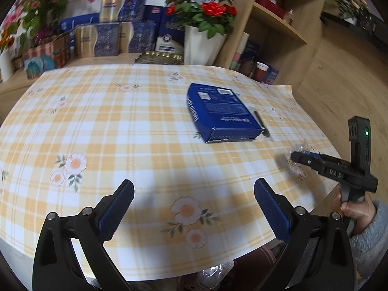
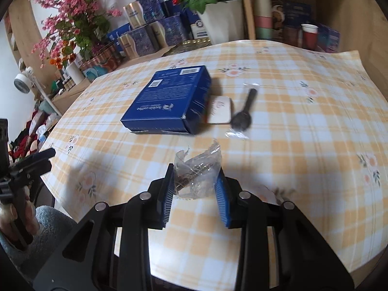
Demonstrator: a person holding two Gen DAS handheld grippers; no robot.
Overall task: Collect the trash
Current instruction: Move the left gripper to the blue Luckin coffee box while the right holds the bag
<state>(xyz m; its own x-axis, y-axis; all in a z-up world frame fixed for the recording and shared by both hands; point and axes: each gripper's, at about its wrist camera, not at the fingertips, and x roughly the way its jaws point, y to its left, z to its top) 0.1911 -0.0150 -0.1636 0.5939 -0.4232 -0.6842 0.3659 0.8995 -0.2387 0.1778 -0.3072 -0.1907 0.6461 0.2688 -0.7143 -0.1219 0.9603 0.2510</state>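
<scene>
A crumpled clear plastic wrapper sits between the blue pads of my right gripper, which is closed on it just above the checked tablecloth. In the left wrist view the right gripper shows at the right with the wrapper at its tip. My left gripper is open and empty over the near part of the table. A blue box lies flat on the cloth. Beside it lie a black spoon in clear wrap and a small white card.
Blue and gold tins, a white pot of red roses and pink flowers stand along the back. A wooden shelf with cups is at the right. The table's right edge is close to the right gripper.
</scene>
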